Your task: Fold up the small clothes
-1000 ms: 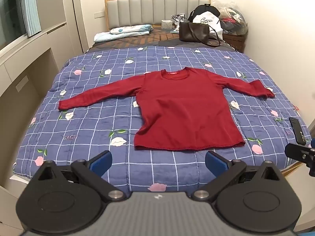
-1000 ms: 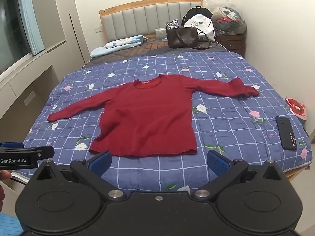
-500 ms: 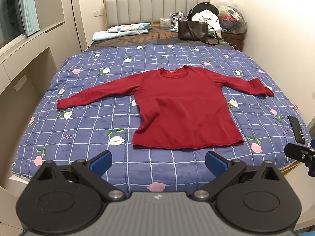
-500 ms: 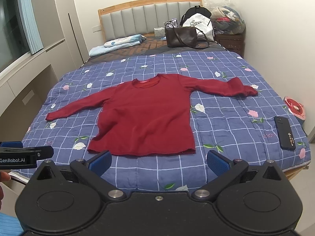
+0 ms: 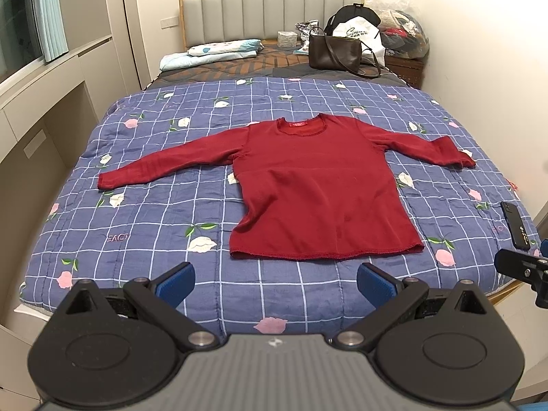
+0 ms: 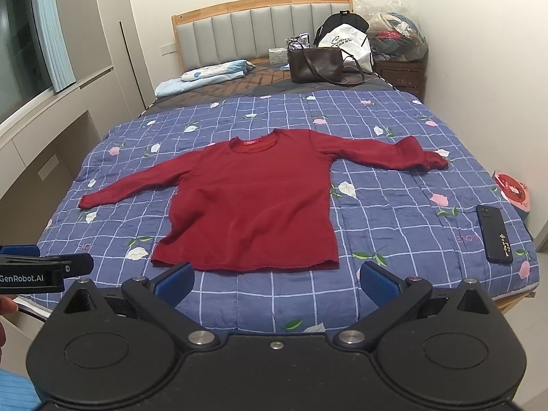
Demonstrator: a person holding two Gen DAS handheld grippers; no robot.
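You had eased both tongs — left tongs (image 5: 275, 282) and right tongs (image 6: 276, 281), each released and empty — slightly nearer the red sweater (image 5: 322, 193) lying flat mid-bed (image 5: 154, 212), so folding hadn't begun.

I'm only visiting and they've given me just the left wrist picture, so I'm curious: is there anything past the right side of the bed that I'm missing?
Observer: Yes. The right wrist view shows a round red and pink thing beyond the quilt's right edge, further back than the phone.
Operator: Can you see the tool my camera sits on?
Observer: Yes, from the side, at the far left. The left gripper has GenRobot.AI printed on it.
Operator: Is someone holding it?
Observer: A fingertip shows just below it. The rest of the hand is out of frame.
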